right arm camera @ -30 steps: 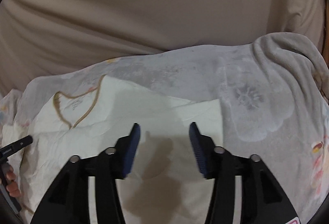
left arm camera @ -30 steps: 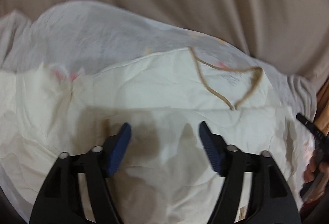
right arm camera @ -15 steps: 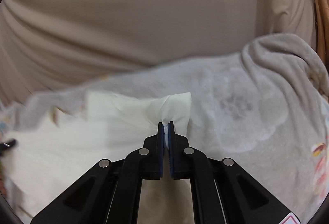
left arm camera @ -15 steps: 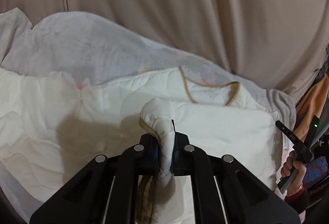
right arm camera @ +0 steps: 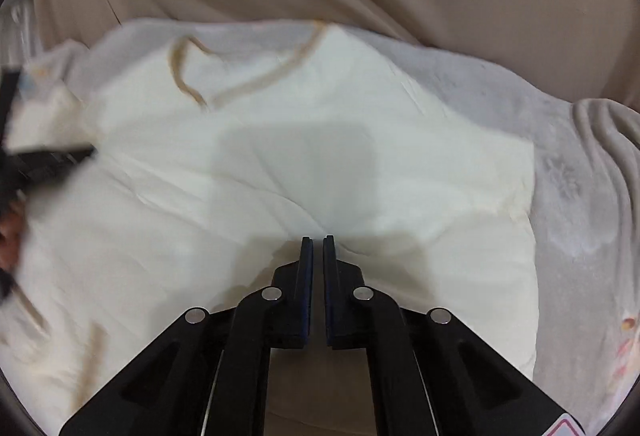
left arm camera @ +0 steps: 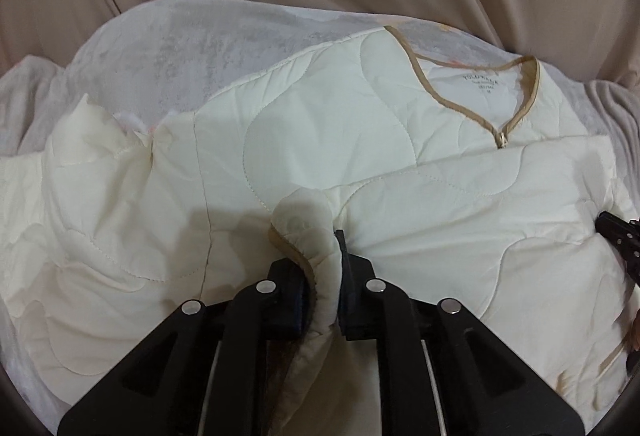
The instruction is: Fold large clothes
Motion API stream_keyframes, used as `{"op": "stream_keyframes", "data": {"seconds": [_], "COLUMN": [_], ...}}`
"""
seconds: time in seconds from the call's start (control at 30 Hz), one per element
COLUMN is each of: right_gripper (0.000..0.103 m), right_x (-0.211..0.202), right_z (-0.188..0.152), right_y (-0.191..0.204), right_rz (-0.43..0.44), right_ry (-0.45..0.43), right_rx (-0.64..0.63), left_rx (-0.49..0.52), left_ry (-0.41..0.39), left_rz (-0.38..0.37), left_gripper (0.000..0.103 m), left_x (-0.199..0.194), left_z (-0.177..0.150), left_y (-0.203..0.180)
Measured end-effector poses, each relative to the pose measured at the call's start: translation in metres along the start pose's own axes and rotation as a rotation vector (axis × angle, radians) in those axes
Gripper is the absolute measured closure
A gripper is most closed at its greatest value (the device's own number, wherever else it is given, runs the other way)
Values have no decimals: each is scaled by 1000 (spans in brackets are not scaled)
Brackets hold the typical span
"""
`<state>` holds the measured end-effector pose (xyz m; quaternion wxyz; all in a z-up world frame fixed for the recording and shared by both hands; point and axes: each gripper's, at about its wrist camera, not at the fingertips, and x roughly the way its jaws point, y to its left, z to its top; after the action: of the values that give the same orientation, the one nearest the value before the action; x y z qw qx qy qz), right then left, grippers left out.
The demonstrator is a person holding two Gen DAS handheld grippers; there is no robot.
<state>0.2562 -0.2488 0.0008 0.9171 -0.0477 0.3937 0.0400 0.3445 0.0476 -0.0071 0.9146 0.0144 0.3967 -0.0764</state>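
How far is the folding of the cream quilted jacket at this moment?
Done: the lower part of the cream quilted jacket is brought up, just below its tan-trimmed neckline. In hand: the left tongs are shut on a bunched tan-edged hem; the right tongs are closed at its edge, grip unclear. Left: releasing, then folding the sleeve spread at left.

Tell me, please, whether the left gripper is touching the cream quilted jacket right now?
Touching. The left wrist view shows the left gripper shut on a tan-trimmed fold of the cream quilted jacket, the fabric bunched between both fingers with no gap.
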Motion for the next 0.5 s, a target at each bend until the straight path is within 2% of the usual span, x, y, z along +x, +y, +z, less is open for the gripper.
{"op": "stream_keyframes", "data": {"seconds": [0.07,0.13,0.17,0.3,0.4,0.5], "right_gripper": [103,102,101,100,100,100], "right_x": [-3,-15,-23,-59,-64,-43], "right_z": [-7,-13,-18,-41,-57,-66], "right_y": [-37,-72,-81,-70,-50,-48], "right_rz": [-11,-79,-84,-81,-84,-90], "right_ry": [-2,-10,-18,-51,-39,9], "right_rx": [137,273,303,253,199,211], "left_rx": [34,51,54,90,127,164], "left_ry": [-7,-13,-24,-115,-161,-152], "left_rz": [30,55,84,203,211,231], "left_gripper": [88,86,85,72,61,60], "left_x": [-2,-3,-8,-50,-79,-79], "left_z": [-2,-3,-4,-16,-29,-42], "left_y": [-3,-6,-6,-20,-34,-44]}}
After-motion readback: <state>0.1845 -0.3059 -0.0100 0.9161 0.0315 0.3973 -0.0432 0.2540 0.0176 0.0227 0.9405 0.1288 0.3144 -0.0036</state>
